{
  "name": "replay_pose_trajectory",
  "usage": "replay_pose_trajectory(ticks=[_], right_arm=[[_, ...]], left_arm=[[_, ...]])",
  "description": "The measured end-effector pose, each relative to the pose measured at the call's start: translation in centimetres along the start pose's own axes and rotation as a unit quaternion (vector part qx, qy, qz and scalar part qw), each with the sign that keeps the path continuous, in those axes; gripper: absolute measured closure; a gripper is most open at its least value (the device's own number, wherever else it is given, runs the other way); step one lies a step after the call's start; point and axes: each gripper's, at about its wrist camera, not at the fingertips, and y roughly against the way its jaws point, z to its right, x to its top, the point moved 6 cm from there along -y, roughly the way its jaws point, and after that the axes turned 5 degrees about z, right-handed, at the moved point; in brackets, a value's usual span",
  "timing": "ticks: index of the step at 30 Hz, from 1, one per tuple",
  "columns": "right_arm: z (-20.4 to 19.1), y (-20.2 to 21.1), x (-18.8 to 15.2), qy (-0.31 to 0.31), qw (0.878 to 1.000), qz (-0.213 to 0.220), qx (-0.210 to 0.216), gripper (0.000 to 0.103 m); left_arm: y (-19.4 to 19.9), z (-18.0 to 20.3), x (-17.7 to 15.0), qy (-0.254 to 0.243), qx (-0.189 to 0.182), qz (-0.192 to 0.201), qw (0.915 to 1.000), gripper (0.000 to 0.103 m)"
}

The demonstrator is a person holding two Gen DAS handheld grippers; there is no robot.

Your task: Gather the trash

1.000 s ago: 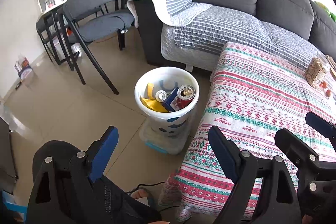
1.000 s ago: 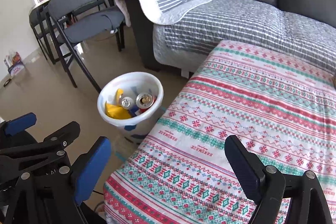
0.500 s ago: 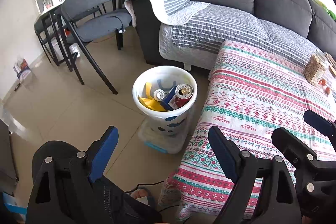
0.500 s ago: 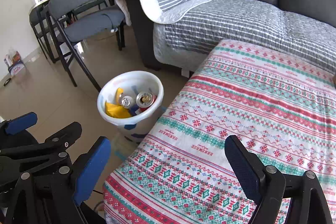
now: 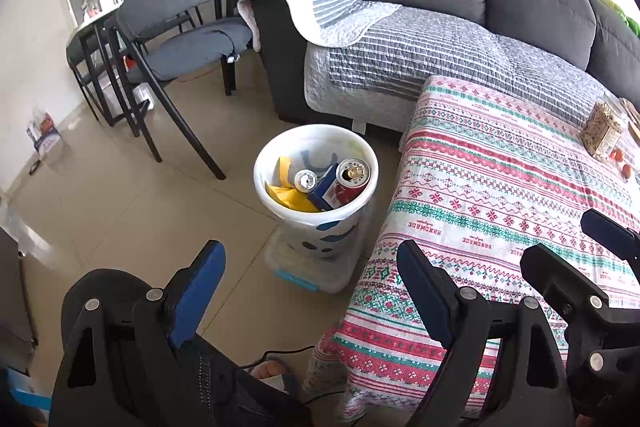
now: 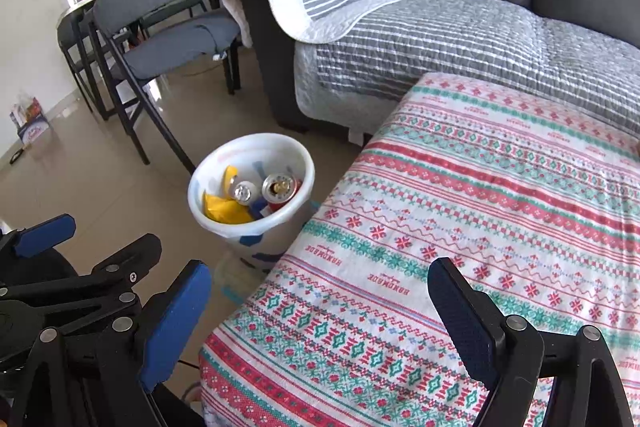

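A white trash bin (image 5: 362, 205) stands on the floor by the table's left edge; it also shows in the right wrist view (image 6: 256, 227). Inside lie a red can (image 5: 352, 179), a smaller silver can (image 5: 305, 181), a blue carton (image 5: 326, 185) and a yellow wrapper (image 5: 290, 197). My left gripper (image 5: 310, 297) is open and empty, held above the floor in front of the bin. My right gripper (image 6: 320, 327) is open and empty over the table's near corner. The right gripper's fingers (image 5: 608, 233) show in the left wrist view.
The table (image 6: 480, 207) wears a patterned red-and-green cloth. A snack jar (image 5: 602, 131) and small orange items (image 5: 622, 163) sit at its far right. A grey sofa (image 5: 460, 11) with a striped blanket is behind. Grey chairs (image 5: 188, 15) stand to the left. A cable (image 5: 280, 355) lies on the floor.
Almost nothing has changed. The views have drifted very slightly; both grippers stay open and empty and the bin's contents are the same.
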Motion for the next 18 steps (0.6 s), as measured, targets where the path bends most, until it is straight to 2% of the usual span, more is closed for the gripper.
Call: replay_pose_trajectory(ticks=[18], right_arm=[[0.16,0.03,0.08,0.0,1.0,0.001,0.0,0.011]], left_arm=[[-0.01,0.0,0.07,0.0,0.002,0.0,1.0,0.013]])
